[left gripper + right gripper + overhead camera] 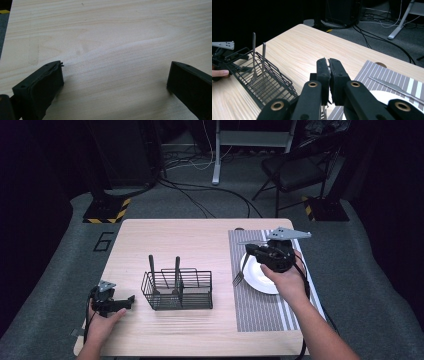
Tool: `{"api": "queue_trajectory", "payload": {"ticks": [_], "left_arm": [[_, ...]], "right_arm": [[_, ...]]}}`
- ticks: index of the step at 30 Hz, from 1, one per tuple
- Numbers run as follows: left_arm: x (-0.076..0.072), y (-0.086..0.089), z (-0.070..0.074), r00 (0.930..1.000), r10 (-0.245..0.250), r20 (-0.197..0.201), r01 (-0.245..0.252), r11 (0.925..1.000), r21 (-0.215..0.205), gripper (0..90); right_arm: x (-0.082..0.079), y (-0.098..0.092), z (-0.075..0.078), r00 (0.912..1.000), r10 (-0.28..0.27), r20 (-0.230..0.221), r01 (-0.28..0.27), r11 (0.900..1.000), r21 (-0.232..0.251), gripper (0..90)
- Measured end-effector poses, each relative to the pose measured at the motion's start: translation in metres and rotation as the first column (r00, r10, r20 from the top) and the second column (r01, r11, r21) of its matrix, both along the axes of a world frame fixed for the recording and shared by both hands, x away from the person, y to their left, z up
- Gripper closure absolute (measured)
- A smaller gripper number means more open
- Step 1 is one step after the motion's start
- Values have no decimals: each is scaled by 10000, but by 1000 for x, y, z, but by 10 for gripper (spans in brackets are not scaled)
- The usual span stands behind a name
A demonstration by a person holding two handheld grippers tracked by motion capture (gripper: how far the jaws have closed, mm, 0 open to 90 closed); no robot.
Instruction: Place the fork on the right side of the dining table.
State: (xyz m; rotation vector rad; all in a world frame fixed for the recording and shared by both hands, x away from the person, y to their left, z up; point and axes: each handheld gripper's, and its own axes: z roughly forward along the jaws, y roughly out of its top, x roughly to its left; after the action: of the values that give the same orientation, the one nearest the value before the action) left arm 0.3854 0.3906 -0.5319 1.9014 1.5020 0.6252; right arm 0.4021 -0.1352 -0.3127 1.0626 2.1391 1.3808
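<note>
My left claw rests spread on the pale wooden desk. Beside it, the black wire basket holds two upright utensils (dark handles). My right claw pinches one silver fork over the white round plate.
</note>
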Motion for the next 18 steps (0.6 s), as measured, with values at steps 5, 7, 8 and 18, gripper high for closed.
{"api": "queue_trajectory", "payload": {"ticks": [5,7,8,18], "left_arm": [[0,0,0,10000,8,13,-8,10000,-5,4],[0,0,0,10000,15,42,-15,10000,7,4],[0,0,0,10000,0,-8,0,10000,-7,4],[0,0,0,10000,0,67,0,10000,0,4]], "right_arm": [[-3,-4,-11,9997,-179,-143,180,9998,65,870],[-4,-6,-16,9995,-244,-177,246,9997,73,869],[-5,-7,-18,9994,-282,-180,283,9996,59,869],[-11,-15,-35,9976,-609,-320,611,9981,48,869]]}}
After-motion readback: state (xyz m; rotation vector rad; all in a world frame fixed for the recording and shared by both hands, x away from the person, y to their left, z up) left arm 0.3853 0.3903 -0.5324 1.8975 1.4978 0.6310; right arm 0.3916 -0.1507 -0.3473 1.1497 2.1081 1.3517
